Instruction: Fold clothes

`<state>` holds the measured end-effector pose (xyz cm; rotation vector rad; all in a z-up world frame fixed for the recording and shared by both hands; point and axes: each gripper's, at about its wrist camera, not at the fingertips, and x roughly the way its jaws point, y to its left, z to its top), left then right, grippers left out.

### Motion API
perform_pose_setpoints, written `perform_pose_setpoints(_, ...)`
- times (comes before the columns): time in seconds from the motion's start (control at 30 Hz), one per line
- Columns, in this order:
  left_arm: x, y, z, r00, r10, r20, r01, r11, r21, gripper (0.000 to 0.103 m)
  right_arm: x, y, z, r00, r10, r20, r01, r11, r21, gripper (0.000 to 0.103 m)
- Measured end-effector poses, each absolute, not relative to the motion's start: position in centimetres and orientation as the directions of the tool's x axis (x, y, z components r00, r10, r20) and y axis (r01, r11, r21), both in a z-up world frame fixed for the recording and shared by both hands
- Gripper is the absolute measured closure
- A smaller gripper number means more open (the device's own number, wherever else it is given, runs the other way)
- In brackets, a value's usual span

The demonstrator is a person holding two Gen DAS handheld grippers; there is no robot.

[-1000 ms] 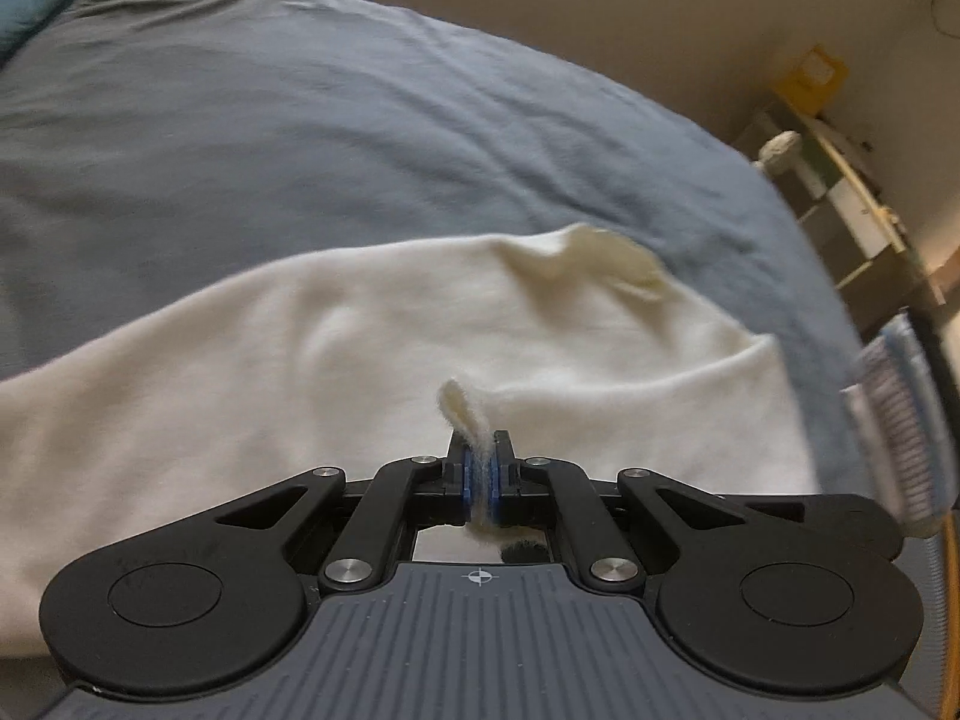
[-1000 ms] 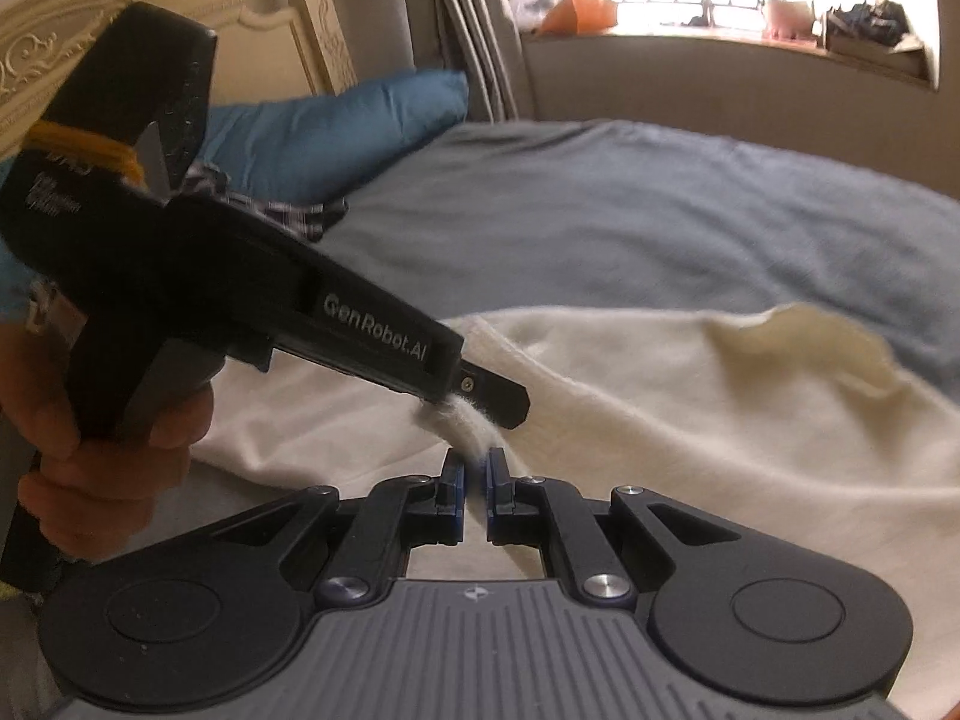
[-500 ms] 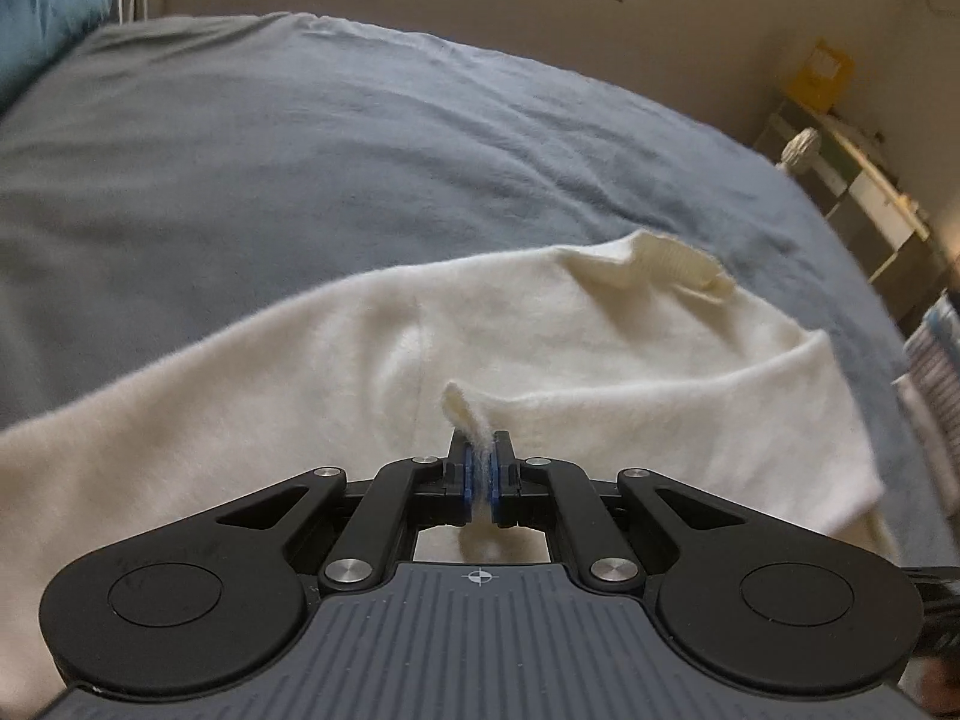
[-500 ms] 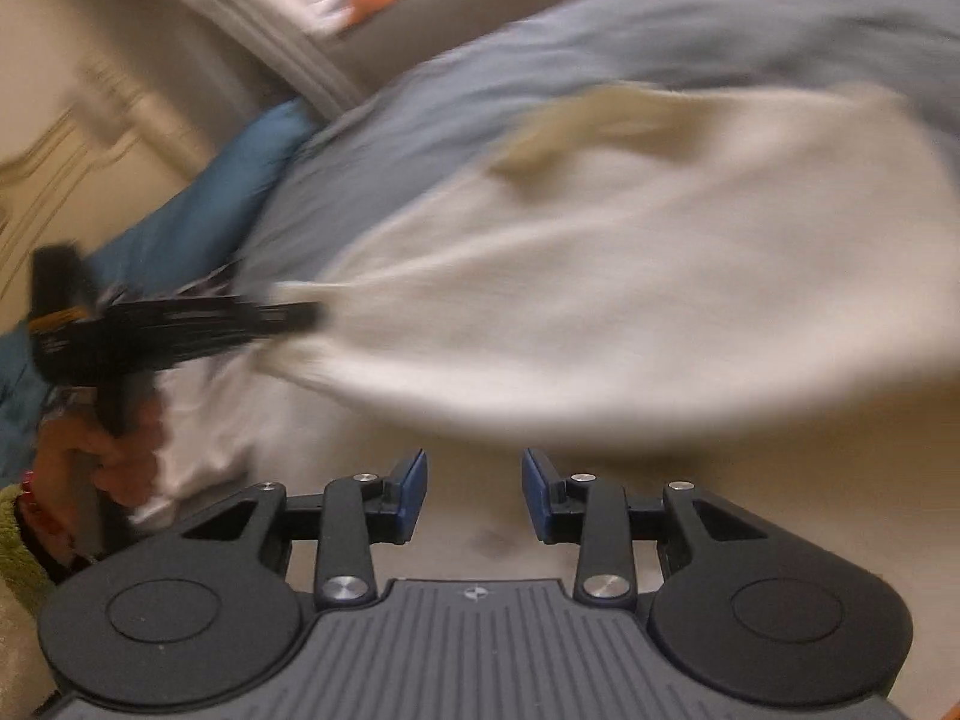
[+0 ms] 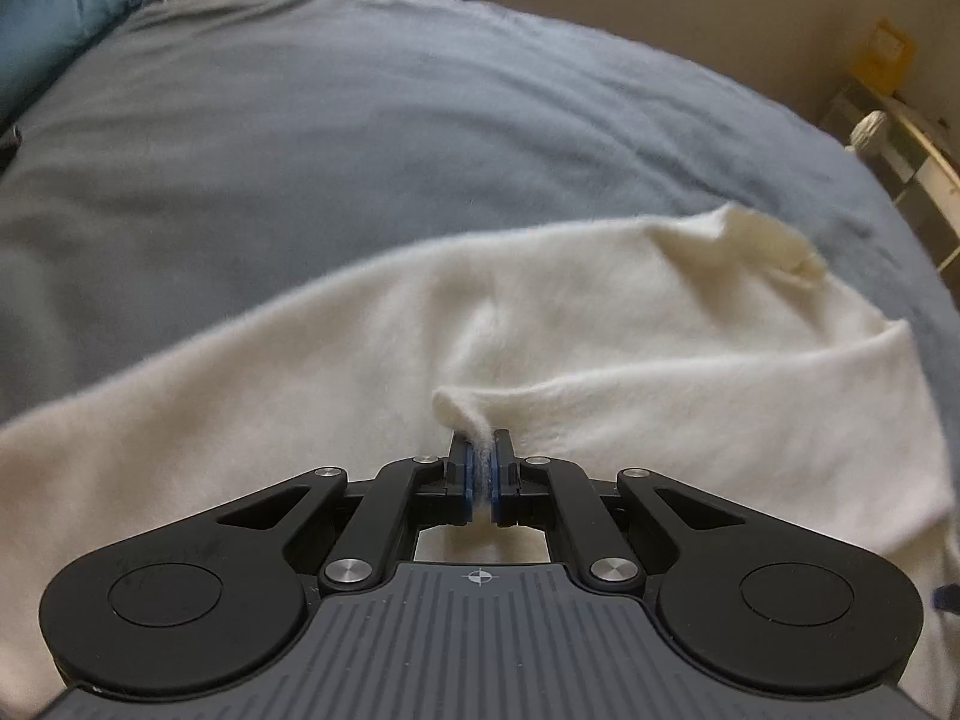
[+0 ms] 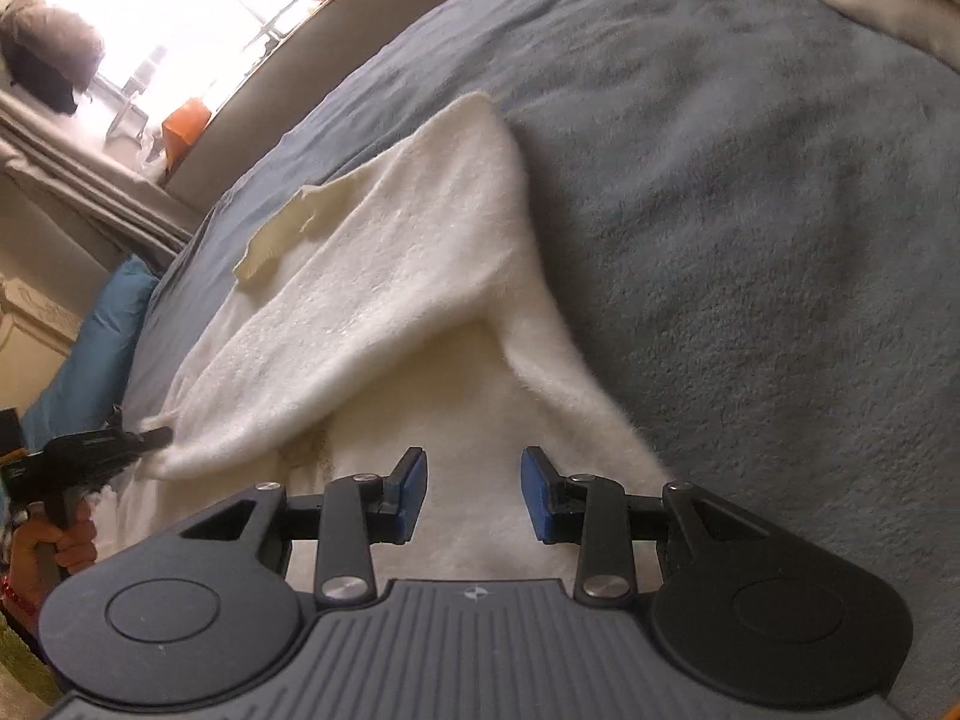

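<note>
A cream fleece garment point(image 5: 600, 324) lies spread on a grey-blue bed cover point(image 5: 360, 138). My left gripper point(image 5: 479, 474) is shut on a pinched corner of the cloth, which sticks up between its blue pads. In the right wrist view the same garment point(image 6: 384, 288) shows a folded-over flap, and the left gripper point(image 6: 153, 437) holds its corner at the far left, gripped by a hand point(image 6: 57, 546). My right gripper point(image 6: 474, 495) stands open just above the cloth's near edge, with nothing between its fingers.
A blue pillow point(image 6: 90, 360) rests at the head of the bed, near a cream headboard. A bright window point(image 6: 162, 18) and curtain are behind it. Shelving point(image 5: 900, 138) stands off the bed's right side. A pale folded item point(image 6: 888, 0) lies at the far right corner.
My right gripper let go of the cloth corner, opened, and swung away to the garment's other edge. The left gripper kept its hold and moved slightly back.
</note>
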<state>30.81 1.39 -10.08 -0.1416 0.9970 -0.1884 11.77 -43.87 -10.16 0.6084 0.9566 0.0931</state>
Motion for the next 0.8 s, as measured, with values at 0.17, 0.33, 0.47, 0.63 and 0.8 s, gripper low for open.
perform_pose_setpoints(0.17,30.9,1.9,-10.2,0.552,-0.223,-0.804,0.043,0.970,-0.240,0.092,11.4,-43.6,-10.1,0.589,0.328,-0.738,0.168,0.844,0.509,0.066)
perform_pose_setpoints(0.33,30.2,4.6,-8.8,0.616,-0.210,-0.759,-0.071,0.945,-0.318,0.087,10.5,-44.1,-9.4,0.596,0.339,-0.728,0.159,0.839,0.520,0.066)
perform_pose_setpoints(0.47,28.7,5.4,-6.6,0.670,-0.164,-0.724,-0.083,0.953,-0.293,0.086,10.2,-44.0,-8.5,0.611,0.335,-0.718,0.136,0.848,0.512,0.066)
perform_pose_setpoints(0.63,25.7,-0.1,-5.1,0.693,-0.184,-0.697,0.147,0.983,-0.112,0.086,9.6,-44.1,-6.9,0.656,0.281,-0.701,0.103,0.886,0.452,0.064)
perform_pose_setpoints(0.8,24.9,-5.7,-7.5,0.640,-0.176,-0.748,0.261,0.965,-0.004,0.084,9.7,-42.5,-6.1,0.677,0.142,-0.722,0.047,0.971,0.235,0.057)
